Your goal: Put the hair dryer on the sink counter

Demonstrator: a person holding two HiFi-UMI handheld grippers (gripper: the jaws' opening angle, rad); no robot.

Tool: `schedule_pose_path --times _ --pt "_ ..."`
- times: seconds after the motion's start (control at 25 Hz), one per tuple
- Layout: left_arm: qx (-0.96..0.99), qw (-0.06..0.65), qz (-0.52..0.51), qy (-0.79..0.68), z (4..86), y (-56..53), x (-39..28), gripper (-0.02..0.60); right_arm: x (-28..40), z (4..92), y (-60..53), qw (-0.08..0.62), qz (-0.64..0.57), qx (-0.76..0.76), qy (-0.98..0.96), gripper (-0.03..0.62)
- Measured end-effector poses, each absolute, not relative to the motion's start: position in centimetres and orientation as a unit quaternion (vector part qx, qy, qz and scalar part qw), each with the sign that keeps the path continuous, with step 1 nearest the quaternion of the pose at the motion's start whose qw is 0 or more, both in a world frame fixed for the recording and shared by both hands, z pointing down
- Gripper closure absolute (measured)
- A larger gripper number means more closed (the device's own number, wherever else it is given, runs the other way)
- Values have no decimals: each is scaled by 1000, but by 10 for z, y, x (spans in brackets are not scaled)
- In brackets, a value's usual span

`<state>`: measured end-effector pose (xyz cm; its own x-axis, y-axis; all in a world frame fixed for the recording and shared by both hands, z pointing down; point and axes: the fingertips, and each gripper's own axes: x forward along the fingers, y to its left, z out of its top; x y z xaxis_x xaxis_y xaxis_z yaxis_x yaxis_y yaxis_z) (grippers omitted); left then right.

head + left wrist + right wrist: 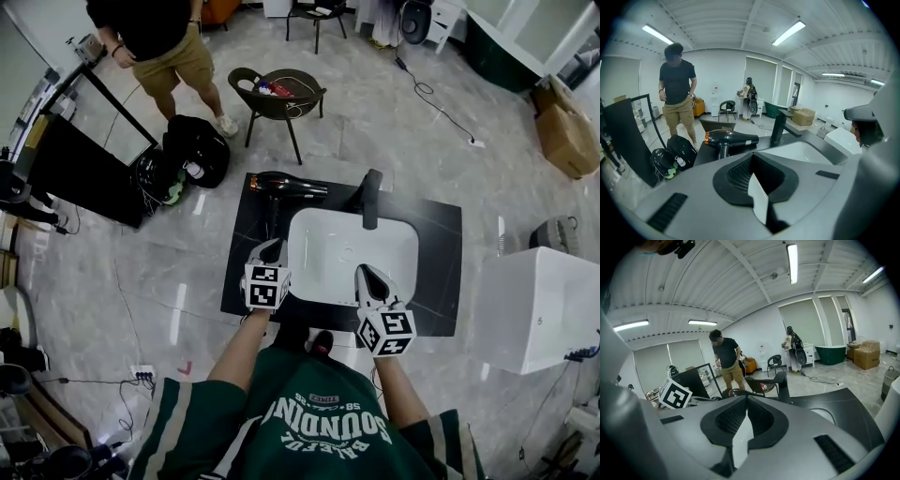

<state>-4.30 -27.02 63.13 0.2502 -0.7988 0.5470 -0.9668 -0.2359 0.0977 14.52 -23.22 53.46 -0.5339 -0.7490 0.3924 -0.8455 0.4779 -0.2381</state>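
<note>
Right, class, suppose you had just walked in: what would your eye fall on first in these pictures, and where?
The white sink set in the black counter stands out most, with a black hair dryer resting on the counter's far left corner beside the tap. At the near edge the left gripper and right gripper hover with fingers shut and empty. A person stands on the floor beyond.

A hair dryer (281, 187) is laid at the far left corner of the black sink counter (436, 272), beside the faucet (371, 199)
</note>
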Motion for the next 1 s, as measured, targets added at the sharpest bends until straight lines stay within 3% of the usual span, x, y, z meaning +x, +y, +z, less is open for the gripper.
schedule_pose_path --times 1.0 --pt "797 154 155 -563 558 -186 28 571 178 506 -166 97 164 458 -868 551"
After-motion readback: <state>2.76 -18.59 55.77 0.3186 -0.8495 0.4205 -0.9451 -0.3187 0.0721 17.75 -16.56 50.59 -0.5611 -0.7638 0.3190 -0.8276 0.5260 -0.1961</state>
